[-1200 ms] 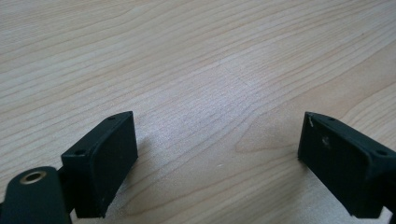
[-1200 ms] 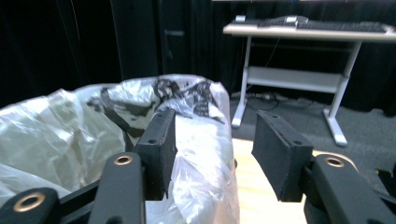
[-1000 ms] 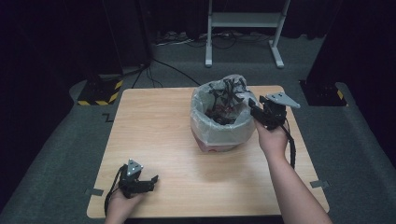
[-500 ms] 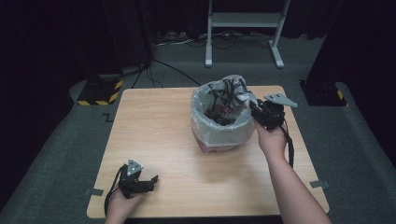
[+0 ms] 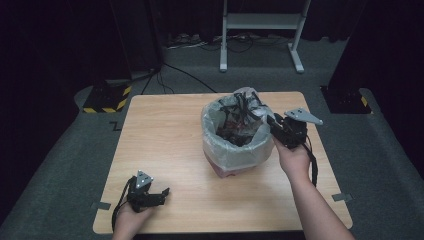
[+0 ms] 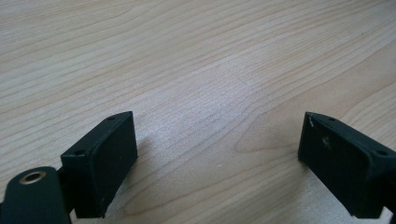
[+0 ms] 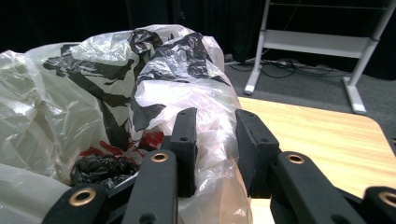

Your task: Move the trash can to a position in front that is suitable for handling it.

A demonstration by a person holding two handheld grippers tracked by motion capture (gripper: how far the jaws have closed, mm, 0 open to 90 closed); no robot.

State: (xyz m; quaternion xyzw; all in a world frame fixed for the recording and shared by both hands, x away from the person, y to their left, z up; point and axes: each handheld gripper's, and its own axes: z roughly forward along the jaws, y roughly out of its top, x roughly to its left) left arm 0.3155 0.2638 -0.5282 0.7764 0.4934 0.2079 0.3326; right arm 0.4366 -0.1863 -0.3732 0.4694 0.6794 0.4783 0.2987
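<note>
Here the right tool [image 5: 274,125] pinches a fold of the clear bin liner [image 7: 205,93] between its two jaws, at the rim on the person's right side of the bin [image 5: 235,150]. The hold looks chosen to gather or lift the liner's edge, since the plastic bunches up above the rim with black bags [image 7: 100,170] and red scraps lying inside. The bin stands toward the far right of the worktop [image 5: 165,145], and the gripped fold sits directly between the jaws, with the rest of the liner spreading away to the left in the right gripper view. The left tool [image 5: 161,194] rests low at the near left corner, well apart from the bin, its jaws spread wide over bare wood and holding nothing.
</note>
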